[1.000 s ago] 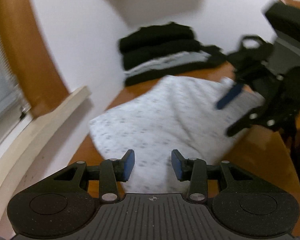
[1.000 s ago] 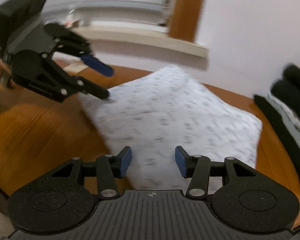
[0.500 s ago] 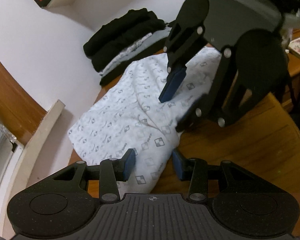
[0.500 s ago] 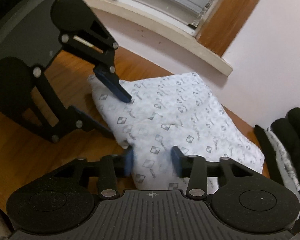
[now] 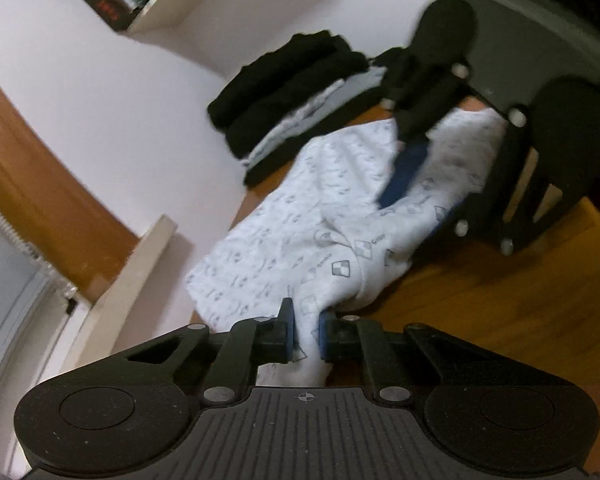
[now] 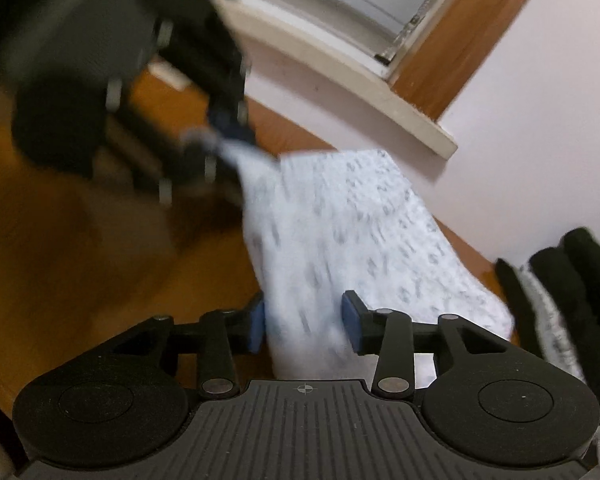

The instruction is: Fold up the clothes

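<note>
the white garment (image 5: 340, 216) lies on the wooden table (image 5: 500, 304) near the wall. left gripper (image 5: 305, 330) has just closed, pinching its near edge. right gripper (image 6: 305, 322), jaws just narrowing, straddles another edge; grip unclear.

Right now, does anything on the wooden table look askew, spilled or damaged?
Nothing stands out. The white patterned folded garment lies on the wooden table, beside a tidy stack of black and grey folded clothes against the wall. The left hand-held gripper pinches the garment's near corner; nothing is spilled or torn.
</note>
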Demonstrator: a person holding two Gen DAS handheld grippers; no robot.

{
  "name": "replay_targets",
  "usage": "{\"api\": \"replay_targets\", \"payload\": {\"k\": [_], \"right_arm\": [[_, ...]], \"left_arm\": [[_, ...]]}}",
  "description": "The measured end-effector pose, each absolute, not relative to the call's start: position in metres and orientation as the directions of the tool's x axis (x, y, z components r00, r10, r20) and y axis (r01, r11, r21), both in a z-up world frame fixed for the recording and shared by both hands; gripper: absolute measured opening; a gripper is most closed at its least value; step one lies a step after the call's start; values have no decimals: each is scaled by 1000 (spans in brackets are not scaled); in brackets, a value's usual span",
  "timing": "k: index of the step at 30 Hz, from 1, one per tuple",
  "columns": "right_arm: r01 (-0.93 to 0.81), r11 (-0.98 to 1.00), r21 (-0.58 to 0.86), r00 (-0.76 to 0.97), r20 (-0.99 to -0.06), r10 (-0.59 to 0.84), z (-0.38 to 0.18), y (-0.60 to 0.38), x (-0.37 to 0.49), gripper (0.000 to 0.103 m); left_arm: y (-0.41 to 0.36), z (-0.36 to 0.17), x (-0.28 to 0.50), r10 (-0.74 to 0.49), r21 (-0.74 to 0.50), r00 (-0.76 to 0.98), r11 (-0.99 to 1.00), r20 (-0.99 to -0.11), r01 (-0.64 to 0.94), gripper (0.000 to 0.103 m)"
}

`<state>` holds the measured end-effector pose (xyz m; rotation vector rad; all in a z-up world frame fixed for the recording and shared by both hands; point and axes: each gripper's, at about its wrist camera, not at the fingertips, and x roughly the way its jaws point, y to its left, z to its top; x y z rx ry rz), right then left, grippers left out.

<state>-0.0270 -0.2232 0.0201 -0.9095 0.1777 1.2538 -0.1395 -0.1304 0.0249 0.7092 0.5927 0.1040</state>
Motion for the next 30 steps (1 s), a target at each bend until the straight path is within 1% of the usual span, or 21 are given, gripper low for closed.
{"api": "replay_targets", "payload": {"k": [2, 5, 7, 11, 15, 17, 22, 24, 25, 27, 28, 30], "right_arm": [[-857, 16, -515, 362, -581, 729, 16, -227, -24, 16], [-838, -7, -545, 380, -594, 709, 22, -241, -20, 15], [-812, -18, -584, 411, -594, 691, 23, -253, -18, 15], [-801, -19, -599, 435, -604, 668, 24, -273, -11, 15], [-787, -30, -616, 447, -604, 659, 23, -286, -5, 16], [-787, -32, -616, 450, -608, 654, 20, -291, -5, 20], [-756, -24, -655, 503, -603, 619, 11, -304, 3, 20], [-746, 7, -666, 544, -603, 583, 6, -312, 15, 10], [-735, 42, -676, 575, -591, 566, 4, -317, 22, 2], [-749, 87, -657, 585, -593, 554, 5, -328, 35, 2], [-749, 117, -652, 593, -582, 557, 8, -332, 39, 2], [-762, 170, -625, 594, -571, 566, 14, -337, 47, 2]], "left_arm": [[-128, 24, -142, 292, 643, 827, 758, -481, 106, 11], [-127, 19, -143, 313, 658, 816, 745, -486, 107, 11], [-125, 18, -143, 314, 655, 810, 747, -496, 112, 11], [-126, 20, -145, 289, 640, 813, 757, -506, 129, 11], [-128, 19, -145, 291, 648, 810, 748, -510, 139, 12], [-130, 18, -146, 301, 657, 810, 743, -504, 132, 12], [-132, 10, -150, 347, 690, 793, 713, -501, 124, 12], [-133, 8, -152, 364, 697, 781, 707, -507, 124, 12], [-132, 8, -154, 366, 692, 777, 712, -513, 121, 12], [-128, 11, -158, 342, 653, 774, 748, -532, 119, 15], [-126, 14, -159, 324, 627, 771, 770, -547, 121, 20], [-124, 22, -163, 298, 593, 770, 795, -564, 126, 22]]}}
